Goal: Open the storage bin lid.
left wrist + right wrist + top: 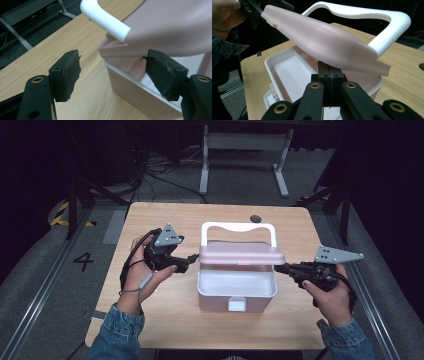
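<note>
Black padded jaws of the right tool (329, 75) sit nearest, pressed flat together with nothing between them, their tips tucked under the right-hand edge of the pale pink plastic lid (322, 42), which seems to rest on them. Across the box, the left tool (112, 72) stands released, its two ragged foam pads spread wide on either side of the lid's near corner and the box rim, touching neither as far as I can see.

Outward from both sits the pale pink rectangular plastic storage box (236, 290), in the middle of the light wooden counter (165, 320), with a white latch tab at its front. Its curved white carry handle (238, 227) stands upright behind the lid.

By my judgement the lid is partly raised, hinged at the back and tilted up, the box interior showing bare; whether it is being opened or shut I cannot tell, so the swing one way or the other remains.

Count: one box, one lid, one handle, two tools.
</note>
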### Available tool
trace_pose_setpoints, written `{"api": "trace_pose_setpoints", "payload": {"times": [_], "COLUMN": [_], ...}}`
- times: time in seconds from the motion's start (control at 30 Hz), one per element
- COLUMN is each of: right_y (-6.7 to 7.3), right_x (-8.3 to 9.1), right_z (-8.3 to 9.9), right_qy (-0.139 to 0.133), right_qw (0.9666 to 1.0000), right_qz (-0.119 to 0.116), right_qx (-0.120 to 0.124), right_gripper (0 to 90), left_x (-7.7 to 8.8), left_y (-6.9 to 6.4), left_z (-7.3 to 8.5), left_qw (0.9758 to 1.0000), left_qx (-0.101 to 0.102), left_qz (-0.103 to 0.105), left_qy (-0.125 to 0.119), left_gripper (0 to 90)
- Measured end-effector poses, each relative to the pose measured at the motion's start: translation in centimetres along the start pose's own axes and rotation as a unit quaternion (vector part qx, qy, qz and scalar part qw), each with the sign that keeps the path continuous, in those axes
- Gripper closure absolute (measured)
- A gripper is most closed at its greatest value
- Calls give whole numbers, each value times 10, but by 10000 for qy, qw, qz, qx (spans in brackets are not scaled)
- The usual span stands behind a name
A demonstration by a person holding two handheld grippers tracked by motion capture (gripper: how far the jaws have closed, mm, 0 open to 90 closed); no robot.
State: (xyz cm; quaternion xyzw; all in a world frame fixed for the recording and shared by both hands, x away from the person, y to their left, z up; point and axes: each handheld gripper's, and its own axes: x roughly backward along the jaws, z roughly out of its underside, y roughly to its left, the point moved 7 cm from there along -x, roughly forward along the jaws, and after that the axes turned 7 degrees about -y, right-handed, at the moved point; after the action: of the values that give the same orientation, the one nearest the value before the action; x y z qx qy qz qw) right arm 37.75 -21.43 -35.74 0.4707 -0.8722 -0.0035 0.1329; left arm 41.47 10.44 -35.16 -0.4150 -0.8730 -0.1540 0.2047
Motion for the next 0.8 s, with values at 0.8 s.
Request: {"api": "trace_pose_setpoints", "payload": {"times": [0.8], "right_y": [-2], "right_x": [3], "right_z": [-3], "right_qy": [-114], "right_qw": [9999], "right_qz": [45], "right_qx": [-72], "right_gripper": [900], "left_x": [-38], "left_y": [-15], "left_z": [-15], "left_qw": [9996], "left_qx": [-154], "left_qz": [116], "left_qy": [-229], "left_gripper": [245]}}
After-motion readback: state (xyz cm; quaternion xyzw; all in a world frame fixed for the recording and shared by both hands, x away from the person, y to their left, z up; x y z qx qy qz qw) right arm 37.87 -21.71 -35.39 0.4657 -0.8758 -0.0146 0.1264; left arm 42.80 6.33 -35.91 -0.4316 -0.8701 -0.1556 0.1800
